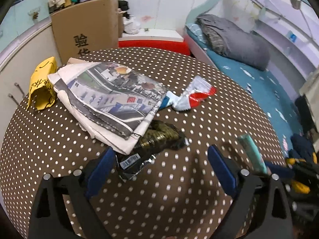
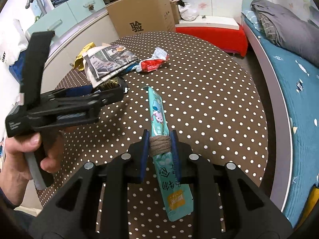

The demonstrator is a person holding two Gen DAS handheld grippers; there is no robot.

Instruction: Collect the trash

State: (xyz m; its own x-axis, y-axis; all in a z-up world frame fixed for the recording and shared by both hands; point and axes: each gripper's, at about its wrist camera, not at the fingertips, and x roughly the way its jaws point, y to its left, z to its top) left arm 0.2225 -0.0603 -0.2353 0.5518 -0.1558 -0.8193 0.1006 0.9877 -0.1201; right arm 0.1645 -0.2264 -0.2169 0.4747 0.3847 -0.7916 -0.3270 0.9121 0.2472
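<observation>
My right gripper [image 2: 159, 137] is shut on a long teal snack packet [image 2: 159, 115] with a band of brown twine around its middle, held above the table; the packet also shows in the left wrist view [image 1: 252, 151]. My left gripper [image 1: 159, 155] is open and empty just above the table, its left finger beside a dark green-black wrapper [image 1: 157, 137] with a barcode. The left gripper also shows in the right wrist view [image 2: 111, 97]. A folded newspaper [image 1: 111, 97] lies over the wrapper. A red-and-white wrapper [image 1: 193, 93] lies beyond it. A yellow paper piece [image 1: 41, 85] sits at the table's left edge.
The round table has a brown polka-dot cloth [image 1: 179, 189]. A cardboard box [image 1: 87, 29] and a red-and-white box [image 1: 155, 39] stand behind it. A bed with a teal sheet [image 1: 259, 87] runs along the right. White cabinets [image 2: 65, 20] line the left.
</observation>
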